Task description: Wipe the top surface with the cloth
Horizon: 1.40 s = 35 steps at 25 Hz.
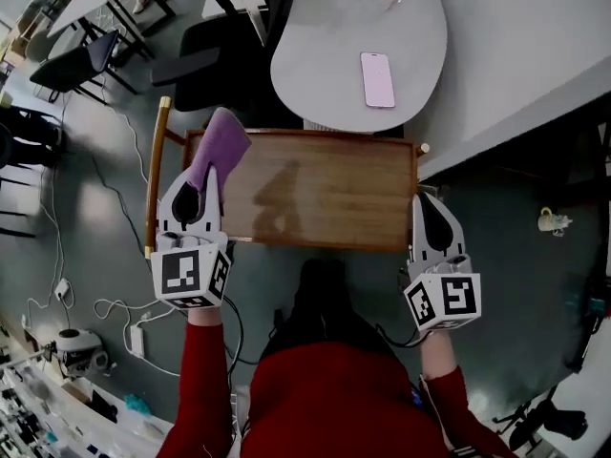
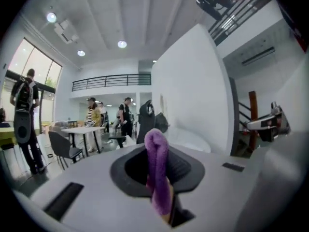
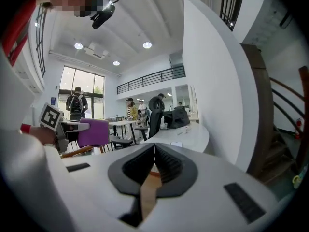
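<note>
Cloth gripped over the wooden top's far-left corner

The left tongs pinched the purple cloth. The unwiped boards ran away to its right along the top's long axis. The right tongs, closed on nothing, sat by the right edge.

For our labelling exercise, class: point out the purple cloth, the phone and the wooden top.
purple cloth (image 1: pixel 221 146), head view, middle of its flat face.
phone (image 1: pixel 377 79), head view, centre of its back.
wooden top (image 1: pixel 344 184), head view, bare wood right of centre.
</note>
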Available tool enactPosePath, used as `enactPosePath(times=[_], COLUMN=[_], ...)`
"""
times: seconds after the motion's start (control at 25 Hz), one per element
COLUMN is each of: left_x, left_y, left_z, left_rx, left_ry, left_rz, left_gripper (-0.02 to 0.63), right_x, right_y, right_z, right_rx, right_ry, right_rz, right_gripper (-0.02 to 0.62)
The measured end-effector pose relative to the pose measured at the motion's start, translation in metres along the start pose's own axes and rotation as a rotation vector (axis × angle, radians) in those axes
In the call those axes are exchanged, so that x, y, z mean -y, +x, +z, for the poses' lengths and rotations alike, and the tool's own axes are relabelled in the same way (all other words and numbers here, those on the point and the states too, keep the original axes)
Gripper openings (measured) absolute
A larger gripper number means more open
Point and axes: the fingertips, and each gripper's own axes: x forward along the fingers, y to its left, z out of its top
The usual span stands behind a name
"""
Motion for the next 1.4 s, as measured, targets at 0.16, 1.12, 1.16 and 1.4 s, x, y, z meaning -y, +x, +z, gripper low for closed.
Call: enactPosePath(times=[0.16, 1.12, 1.16, 1.4], left_x=[0.065, 0.180, 0.179, 0.172], left_y=[0.012, -0.031, -0.032, -0.036], left_z=[0.039, 0.046, 0.046, 0.046], left_rx=[0.119, 0.157, 0.159, 0.171], left_ry=[-0.005, -0.038, -0.037, -0.041], left_rz=[-0.165, -0.374, -0.370, -0.346], left_gripper=[0.057, 0.057, 0.057, 0.057], right_x=[0.007, -0.030, -0.032, -0.041], right_y=[-0.011, -0.033, -0.033, -0.034], right_z=[0.018, 0.059, 0.059, 0.055], right_rx=[0.090, 0.231, 0.232, 0.217], right_ry=[-0.008, -0.044, -0.045, -0.068], right_rz=[-0.033, 0.075, 0.079, 0.101], right_gripper=[0.012, 0.012, 0.012, 0.012])
